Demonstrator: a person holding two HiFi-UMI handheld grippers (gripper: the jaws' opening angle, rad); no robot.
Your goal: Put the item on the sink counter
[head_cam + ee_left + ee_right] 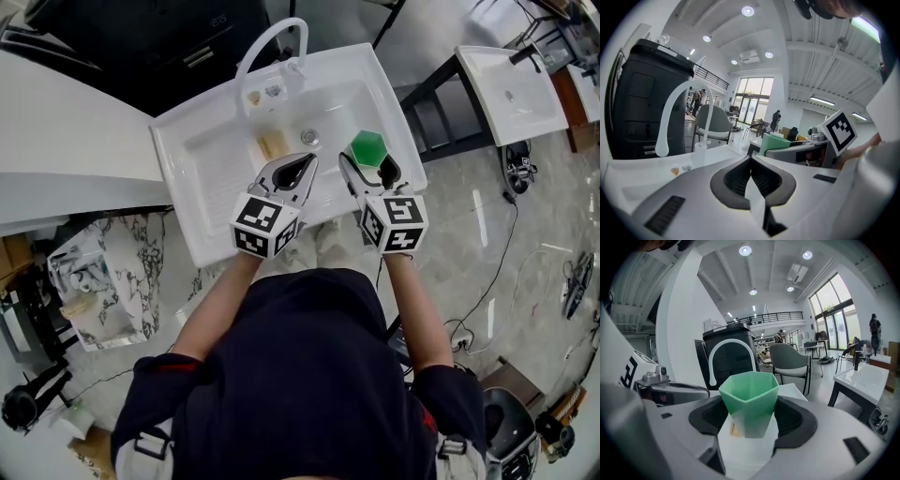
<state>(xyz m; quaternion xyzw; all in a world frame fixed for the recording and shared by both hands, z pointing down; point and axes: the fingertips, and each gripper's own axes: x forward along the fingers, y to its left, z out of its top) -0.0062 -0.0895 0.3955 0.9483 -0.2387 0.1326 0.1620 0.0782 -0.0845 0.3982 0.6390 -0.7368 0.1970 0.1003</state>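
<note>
Right gripper (367, 162) has the green cup (367, 145) upright and squeezed between its fingers (801, 420), one pad on each side. The cup hangs over the right side of the white sink (178, 141), close to the rim and clear of the surface. Left gripper (305, 161) hovers just beside it over the basin, fingers clenched together on nothing. The white faucet (267, 42) arches up at the back.

A pale marbled floor (544, 281) fills 2 to 5 o'clock in the head view, with a second white sink (511, 89) on dark legs at 2 o'clock. In the right gripper view, round ceiling lights (745, 250) glow at 12 o'clock and tall windows (829, 310) stand at 2 o'clock (a grey chair (790, 359) sits just left of them).
</note>
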